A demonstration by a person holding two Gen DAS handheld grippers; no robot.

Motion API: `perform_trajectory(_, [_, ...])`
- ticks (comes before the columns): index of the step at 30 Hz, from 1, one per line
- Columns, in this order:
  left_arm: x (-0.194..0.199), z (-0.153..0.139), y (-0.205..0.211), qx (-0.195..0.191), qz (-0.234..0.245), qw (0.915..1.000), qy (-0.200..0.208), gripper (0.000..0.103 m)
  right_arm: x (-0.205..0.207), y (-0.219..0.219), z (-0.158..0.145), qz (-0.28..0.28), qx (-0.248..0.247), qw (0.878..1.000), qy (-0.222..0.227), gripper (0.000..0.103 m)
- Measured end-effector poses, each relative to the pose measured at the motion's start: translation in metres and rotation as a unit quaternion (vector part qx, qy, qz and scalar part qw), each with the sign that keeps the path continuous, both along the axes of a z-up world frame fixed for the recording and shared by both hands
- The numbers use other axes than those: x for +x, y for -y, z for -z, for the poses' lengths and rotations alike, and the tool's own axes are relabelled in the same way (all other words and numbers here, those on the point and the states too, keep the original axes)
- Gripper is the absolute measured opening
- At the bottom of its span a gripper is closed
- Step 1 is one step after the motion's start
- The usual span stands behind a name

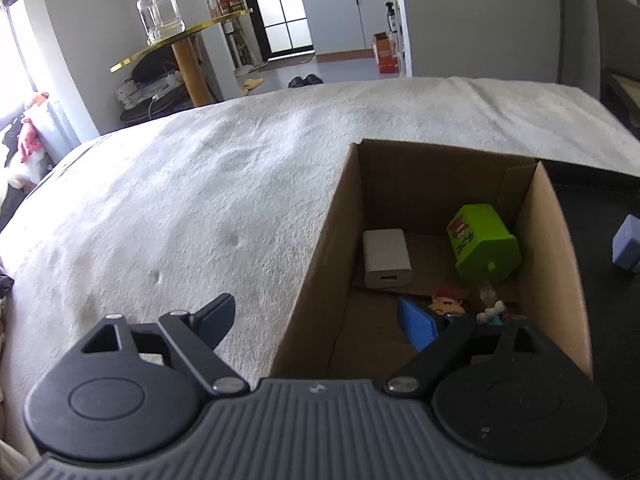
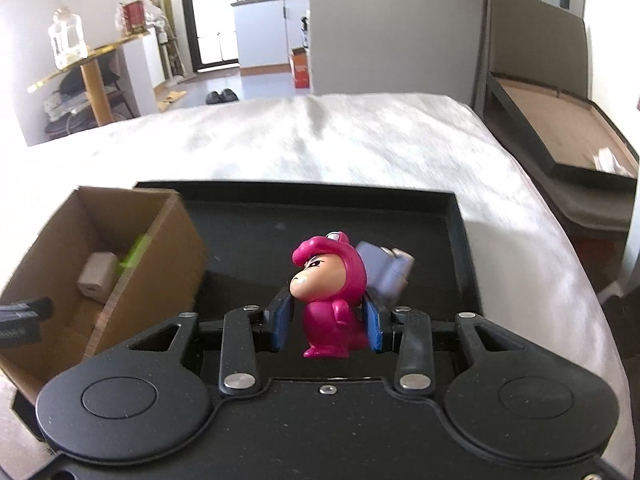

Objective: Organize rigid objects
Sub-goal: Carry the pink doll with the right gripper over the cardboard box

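Note:
My right gripper point(image 2: 327, 326) is shut on a pink figurine point(image 2: 330, 300), held upright above the black tray point(image 2: 440, 220). Behind the figurine a lilac-blue block point(image 2: 386, 272) lies on the tray. The open cardboard box point(image 2: 160, 264) stands at the tray's left edge. In the left wrist view the box point(image 1: 320, 260) holds a white charger point(image 1: 386, 258), a green toy point(image 1: 482, 248) and small figures point(image 1: 448, 304). My left gripper point(image 1: 318, 324) is open and straddles the box's left wall, one finger inside and one outside, with nothing gripped.
Box and tray rest on a bed with a white fuzzy blanket point(image 1: 200, 200). A gold round table point(image 1: 180, 40) with glass jars stands beyond the bed at the left. A dark bench point(image 2: 560, 140) runs along the bed's right side.

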State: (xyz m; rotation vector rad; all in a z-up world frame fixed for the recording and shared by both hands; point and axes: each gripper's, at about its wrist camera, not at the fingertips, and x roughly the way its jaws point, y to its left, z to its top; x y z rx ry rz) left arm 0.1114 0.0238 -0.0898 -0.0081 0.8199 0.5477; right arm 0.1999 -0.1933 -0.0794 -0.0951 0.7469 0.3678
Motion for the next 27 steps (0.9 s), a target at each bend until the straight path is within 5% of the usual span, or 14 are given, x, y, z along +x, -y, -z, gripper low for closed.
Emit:
perform_trajectory(10, [-0.013, 0.006, -0.018, -0.057, 0.015, 0.9981, 0.016, 0.03, -0.013, -0.052, -0.032, -0.069, 0.027, 0.996, 0.043, 0.037])
perform_trajectory(14, [-0.017, 0.007, -0.021, -0.06, 0.021, 0.9976, 0.026, 0.018, -0.011, -0.072, -0.036, -0.097, 0.029, 0.994, 0.045, 0.037])
perform_trajectory(27, [-0.022, 0.007, -0.032, -0.083, 0.031, 0.9952, 0.04, 0.014, -0.022, -0.115, -0.024, -0.143, 0.014, 0.989, 0.038, 0.037])
